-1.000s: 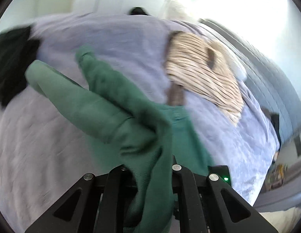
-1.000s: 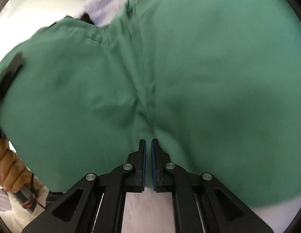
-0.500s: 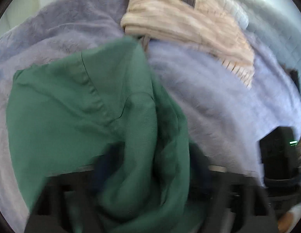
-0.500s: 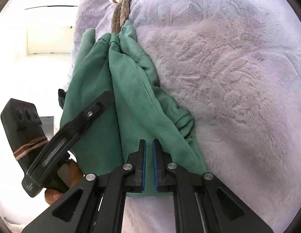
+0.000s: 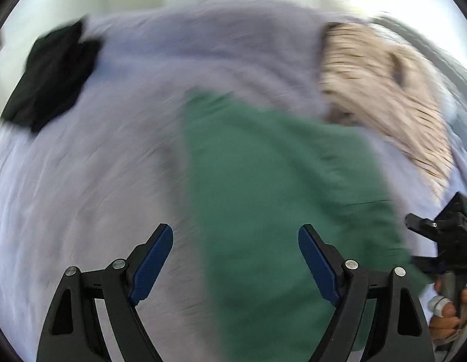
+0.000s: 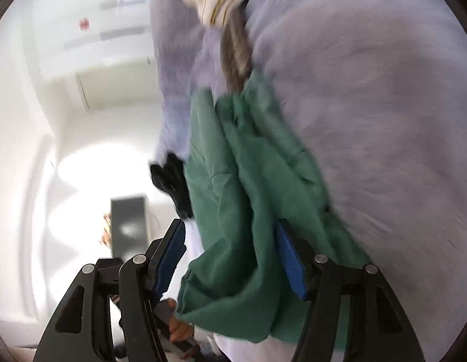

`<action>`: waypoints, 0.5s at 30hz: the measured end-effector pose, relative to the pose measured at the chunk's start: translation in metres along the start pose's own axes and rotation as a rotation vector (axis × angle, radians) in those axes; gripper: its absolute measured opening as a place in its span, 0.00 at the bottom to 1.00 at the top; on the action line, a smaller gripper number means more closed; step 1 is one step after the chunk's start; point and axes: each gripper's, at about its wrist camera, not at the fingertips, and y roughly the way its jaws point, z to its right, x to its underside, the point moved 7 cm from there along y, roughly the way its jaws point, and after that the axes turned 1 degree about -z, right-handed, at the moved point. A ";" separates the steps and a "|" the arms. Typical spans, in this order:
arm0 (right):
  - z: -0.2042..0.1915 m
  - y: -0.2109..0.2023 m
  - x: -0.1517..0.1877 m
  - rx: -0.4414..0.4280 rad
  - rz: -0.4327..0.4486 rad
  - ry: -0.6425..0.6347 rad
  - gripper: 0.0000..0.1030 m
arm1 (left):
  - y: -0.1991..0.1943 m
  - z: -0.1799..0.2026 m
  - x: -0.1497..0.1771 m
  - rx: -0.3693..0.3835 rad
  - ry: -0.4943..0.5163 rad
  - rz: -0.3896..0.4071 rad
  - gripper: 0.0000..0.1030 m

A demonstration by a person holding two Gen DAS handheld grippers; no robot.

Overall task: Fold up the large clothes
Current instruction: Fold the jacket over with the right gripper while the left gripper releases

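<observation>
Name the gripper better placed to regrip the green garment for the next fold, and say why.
Right, probably. The right gripper has just been opening, and the green garment bunches between its spread fingers, unpinched. The left gripper is open too, hovering above the flat cloth on the lavender blanket.

Ahead of the claw, lavender fleece blanket (image 5: pixel 82 181); far left, a black garment (image 5: pixel 49 81); far right, a cream striped garment (image 5: pixel 384 90), blurred.

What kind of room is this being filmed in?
Most likely a bedroom: a wide bed under a fluffy lilac blanket serves as the worktop, with a green garment, a striped cream top and a dark garment lying on it, and pale walls beyond.
</observation>
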 end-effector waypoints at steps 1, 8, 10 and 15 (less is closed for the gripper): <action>-0.003 0.010 -0.001 0.055 -0.027 -0.023 0.58 | 0.005 -0.012 0.006 -0.013 -0.031 -0.021 0.84; -0.041 -0.007 0.006 0.232 0.032 -0.272 0.06 | 0.019 -0.013 0.039 -0.008 -0.016 -0.042 0.89; -0.008 -0.016 0.001 0.317 0.031 -0.203 0.07 | 0.025 -0.012 0.042 0.015 -0.029 -0.056 0.96; 0.008 -0.045 0.015 0.376 0.042 -0.150 0.23 | 0.015 -0.017 0.041 0.000 -0.011 -0.070 0.96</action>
